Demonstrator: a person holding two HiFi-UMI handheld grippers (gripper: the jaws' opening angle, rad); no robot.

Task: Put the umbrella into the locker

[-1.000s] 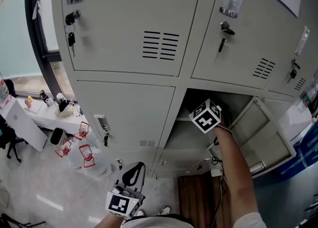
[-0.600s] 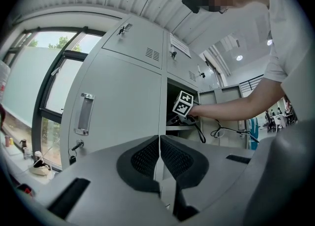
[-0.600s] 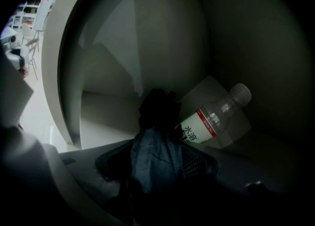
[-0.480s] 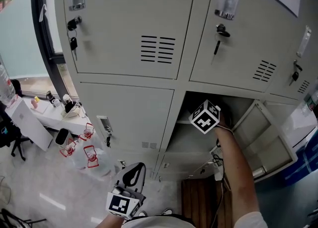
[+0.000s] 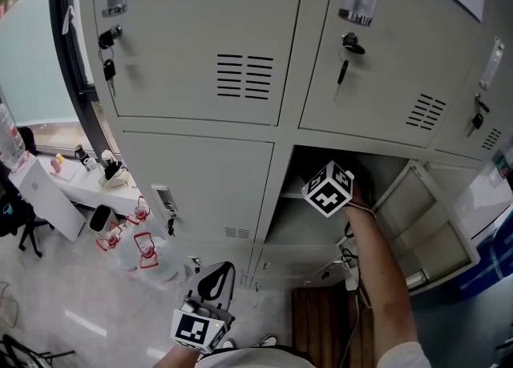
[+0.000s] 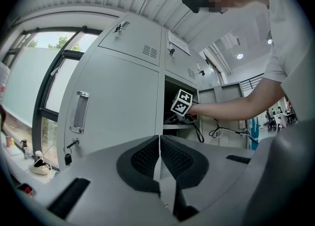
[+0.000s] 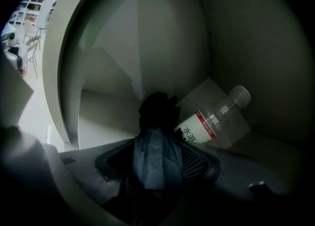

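neither gripper has moved: the right gripper [image 7: 158, 165] stays inside the open grey metal locker [image 7: 123, 48], jaws clamped on the dark folded fabric umbrella [image 7: 155, 144] beside a clear plastic bottle [image 7: 216, 119]; the left gripper [image 6: 159, 153] is closed, empty.

grippers: two, my left gripper [image 6: 159, 140] and my right gripper [image 7: 160, 160].
marker cubes: two, the left cube [image 5: 198, 330] and the right cube [image 5: 329, 189], one behind each pair of my jaws.
umbrella [image 7: 156, 144]: one, dark and folded, between my right jaws.
water bottle [image 7: 216, 119]: one, just past my right jaws, off to their right.
shut locker doors [image 5: 200, 38]: four, all above or left of my right jaws.
keys [image 5: 107, 66]: four sets, one hanging from each shut door's lock.
vent grilles [image 5: 244, 76]: four, one on each shut door.
open door [image 5: 421, 218]: one, right of my right jaws.
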